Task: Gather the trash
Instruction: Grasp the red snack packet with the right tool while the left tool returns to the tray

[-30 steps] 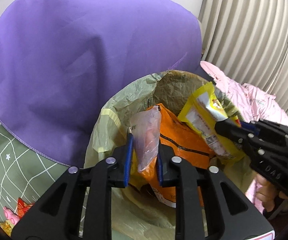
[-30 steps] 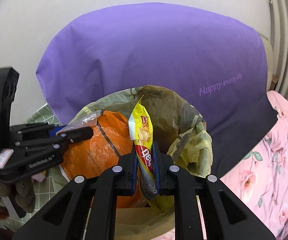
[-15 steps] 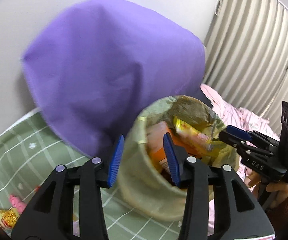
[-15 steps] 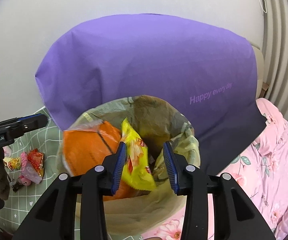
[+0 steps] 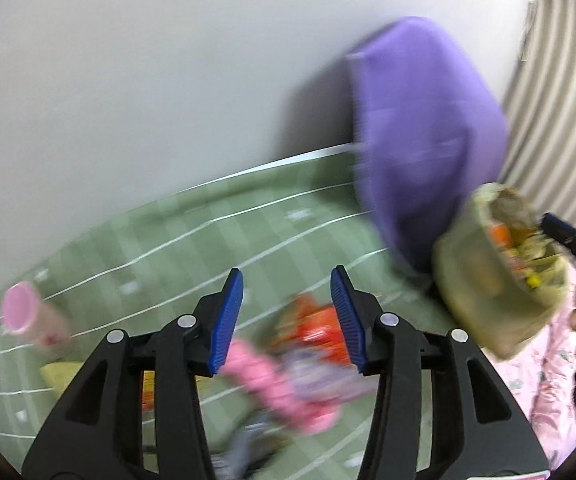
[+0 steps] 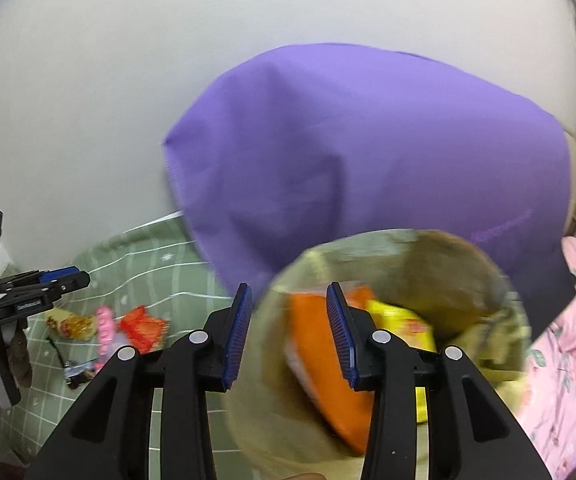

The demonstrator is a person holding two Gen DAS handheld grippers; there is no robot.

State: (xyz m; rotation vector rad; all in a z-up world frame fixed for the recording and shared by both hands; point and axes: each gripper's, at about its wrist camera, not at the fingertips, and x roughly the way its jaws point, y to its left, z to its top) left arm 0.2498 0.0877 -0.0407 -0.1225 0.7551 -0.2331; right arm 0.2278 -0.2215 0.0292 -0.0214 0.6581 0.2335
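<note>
- The left gripper (image 5: pixel 286 316) has its jaws parted and widening, with nothing between the pads; it points down at loose litter on the green sheet (image 5: pixel 192 240).
- That litter is a heap just past the left fingertips: a red wrapper (image 5: pixel 319 330), a pink packet (image 5: pixel 272 380) and, further left, a pink cup (image 5: pixel 22 314) lying on its side. The left view is smeared, so I can't say exactly what each piece is.
- The right gripper (image 6: pixel 289 330) is released too, jaws apart and empty, hanging over the near left rim of the bin bag (image 6: pixel 499 320).
- The bag stands at the right, against the purple pillow (image 6: pixel 367 160), beside the pink quilt (image 6: pixel 567 340). Inside it lie an orange bag (image 6: pixel 319 360) and a yellow packet (image 6: pixel 401 326), both loose of any grip.
- Step in hand, as I judge it: both drops into the bag are done and the left hand is going for the next piece on the sheet.
- The next move calls for lowering the open left jaws over one wrapper, likely the red one since it sits most nearly between them, and closing on a raised edge rather than the flat sheet.
- The wrappers look thin and crinkly, so a shallow pinch may slip or catch the sheet.
- The right gripper could fetch another piece from the same heap, seen at the left of its view.
</note>
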